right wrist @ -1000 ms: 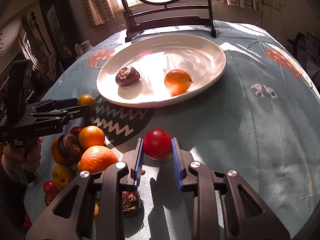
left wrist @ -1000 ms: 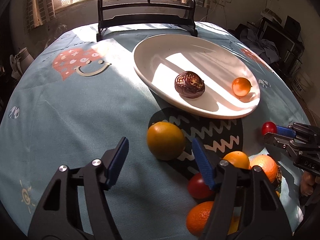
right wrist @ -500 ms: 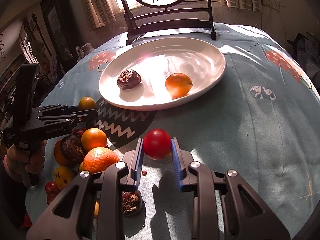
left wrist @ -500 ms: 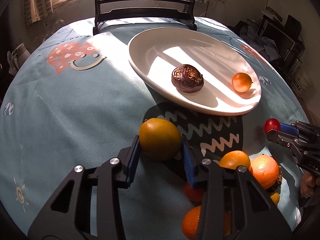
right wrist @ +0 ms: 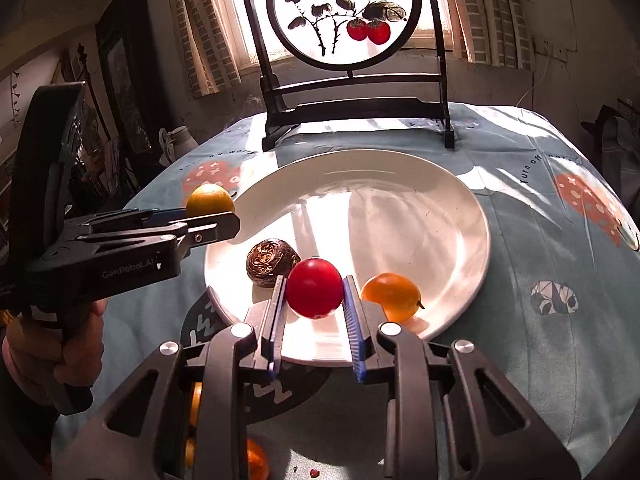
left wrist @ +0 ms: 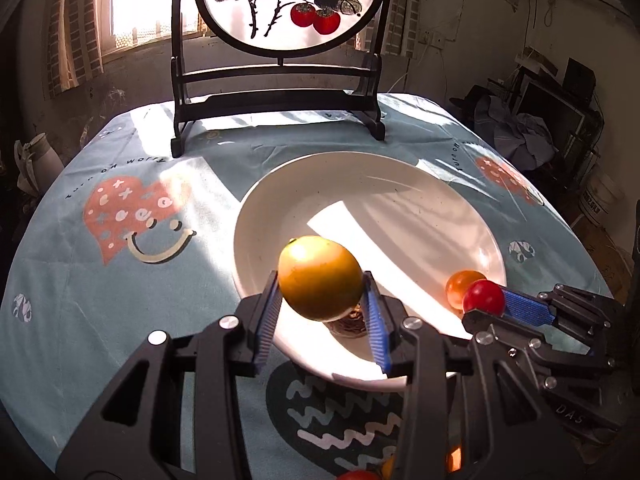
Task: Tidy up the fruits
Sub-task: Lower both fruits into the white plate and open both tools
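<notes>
While sunlight is falling across the table, the left gripper is holding a yellow-green fruit tight between its two blue fingers. It is hanging in the air over the near left edge of the white plate. From the right wrist view, the same yellow-green fruit is sitting at the tip of the left gripper, just beside the far left rim of the plate.

The right gripper is squeezing a red tomato between its blue fingers. The tomato is floating above the near part of the plate. In the left wrist view, the red tomato is showing at the tip of the right gripper, near the right rim of the plate.

A dark wrinkly fruit is lying on the plate, just left of the tomato. A small orange fruit is lying on the plate, just to the right of the tomato. In the left wrist view, the small orange fruit is peeking out right behind the tomato.

The plate is resting on a blue tablecloth with pictures on it. A round picture of red fruit in a dark stand is standing at the far side of the table. A few more orange fruits are showing low down, near the grippers.
</notes>
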